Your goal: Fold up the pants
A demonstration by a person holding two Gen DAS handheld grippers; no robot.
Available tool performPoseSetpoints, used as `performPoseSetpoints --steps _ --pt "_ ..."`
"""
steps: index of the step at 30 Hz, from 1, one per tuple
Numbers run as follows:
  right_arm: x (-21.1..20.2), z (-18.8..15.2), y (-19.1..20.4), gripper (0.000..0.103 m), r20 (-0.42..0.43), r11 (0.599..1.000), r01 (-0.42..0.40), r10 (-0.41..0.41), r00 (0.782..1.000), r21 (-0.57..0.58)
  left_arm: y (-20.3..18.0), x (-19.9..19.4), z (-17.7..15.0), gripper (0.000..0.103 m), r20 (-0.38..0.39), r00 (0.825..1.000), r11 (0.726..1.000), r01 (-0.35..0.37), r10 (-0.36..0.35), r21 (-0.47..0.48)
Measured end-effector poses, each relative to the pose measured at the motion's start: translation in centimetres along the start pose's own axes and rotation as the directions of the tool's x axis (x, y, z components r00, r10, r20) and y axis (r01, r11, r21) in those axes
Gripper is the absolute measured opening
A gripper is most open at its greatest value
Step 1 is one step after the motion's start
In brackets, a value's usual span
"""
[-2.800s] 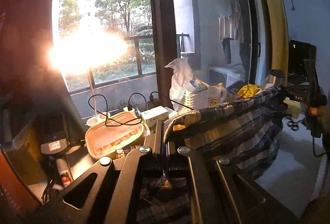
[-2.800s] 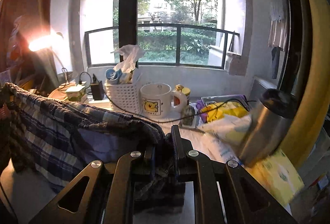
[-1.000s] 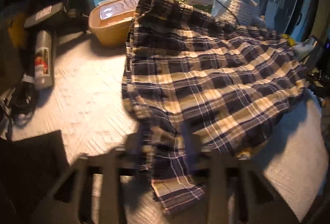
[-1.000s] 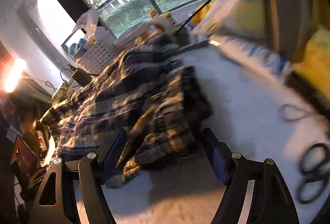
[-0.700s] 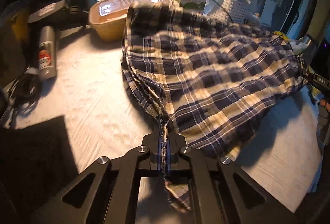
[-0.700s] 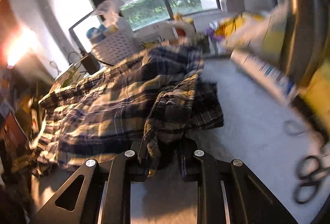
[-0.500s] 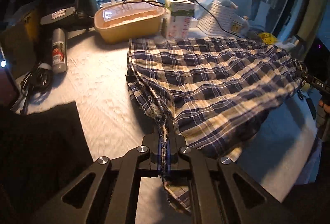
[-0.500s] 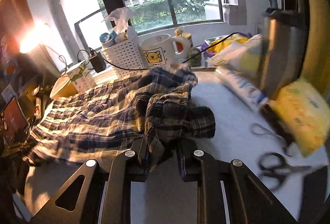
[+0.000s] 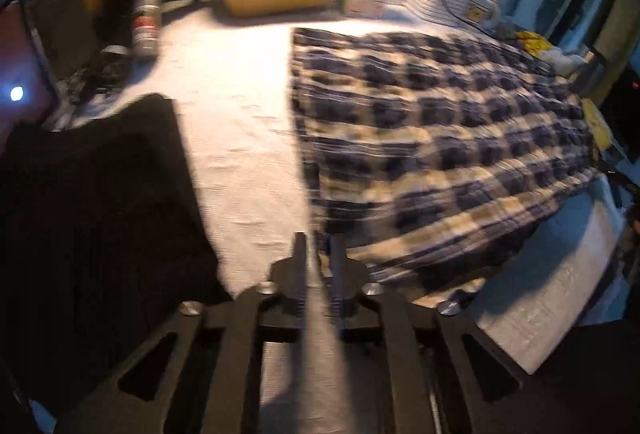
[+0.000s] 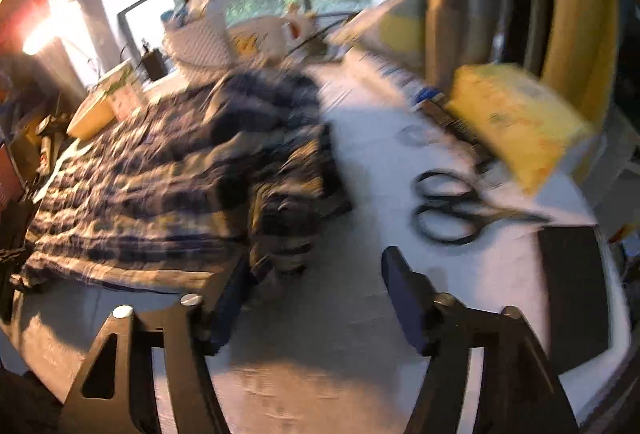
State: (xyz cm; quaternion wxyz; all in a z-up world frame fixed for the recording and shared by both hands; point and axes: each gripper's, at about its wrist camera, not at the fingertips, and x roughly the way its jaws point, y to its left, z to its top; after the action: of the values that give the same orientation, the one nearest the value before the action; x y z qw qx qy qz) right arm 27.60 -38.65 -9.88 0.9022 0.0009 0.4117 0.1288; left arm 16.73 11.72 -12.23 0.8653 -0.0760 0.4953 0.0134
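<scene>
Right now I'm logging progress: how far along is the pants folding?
Done: the plaid pants lie spread on the white table, one end still bunched. In hand: nothing; the left gripper and right gripper have just been opening, with no cloth between the fingers. Left: smoothing that bunch and, it seems, further folds.

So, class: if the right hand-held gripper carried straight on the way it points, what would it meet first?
Probably the bare white table cover between its open jaws; the right hand-held gripper aims downward. The plaid pants lie just left of that line, though blur makes depth uncertain.
</scene>
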Motion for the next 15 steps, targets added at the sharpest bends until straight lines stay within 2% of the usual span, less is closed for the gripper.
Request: performPoseSetpoints --steps 3,6,8,11,13,15 --pt "-2.3 1.0 -0.4 0.068 0.096 0.999 0.039 -0.037 0.995 -0.012 0.3 -1.1 0.7 0.015 0.057 0.998 1.0 -0.018 0.018 -0.007" --pt "-4.3 2.3 1.2 0.068 0.2 0.997 0.05 -0.038 0.979 -0.053 -1.5 -2.3 2.9 0.015 0.152 0.988 0.999 0.025 -0.031 0.043" --pt "-4.4 3.4 2.6 0.068 0.225 0.995 0.027 -0.005 0.974 -0.093 -3.7 -2.2 4.5 0.016 0.194 0.976 0.991 0.083 -0.103 0.108" --pt "-2.8 4.6 5.4 0.068 0.213 0.985 -0.023 0.059 0.975 -0.171 -6.8 -0.2 6.4 0.016 0.173 0.969 0.972 0.144 -0.177 0.185" --pt "-1.0 5.1 7.1 0.068 0.187 0.977 -0.054 0.094 0.978 -0.206 -8.1 1.9 7.1 0.016 0.131 0.971 0.963 0.171 -0.201 0.208" --pt "0.4 5.4 8.4 0.068 0.155 0.969 -0.093 0.131 0.979 -0.23 -8.8 3.6 7.3 0.016 0.09 0.977 0.962 0.173 -0.196 0.212"
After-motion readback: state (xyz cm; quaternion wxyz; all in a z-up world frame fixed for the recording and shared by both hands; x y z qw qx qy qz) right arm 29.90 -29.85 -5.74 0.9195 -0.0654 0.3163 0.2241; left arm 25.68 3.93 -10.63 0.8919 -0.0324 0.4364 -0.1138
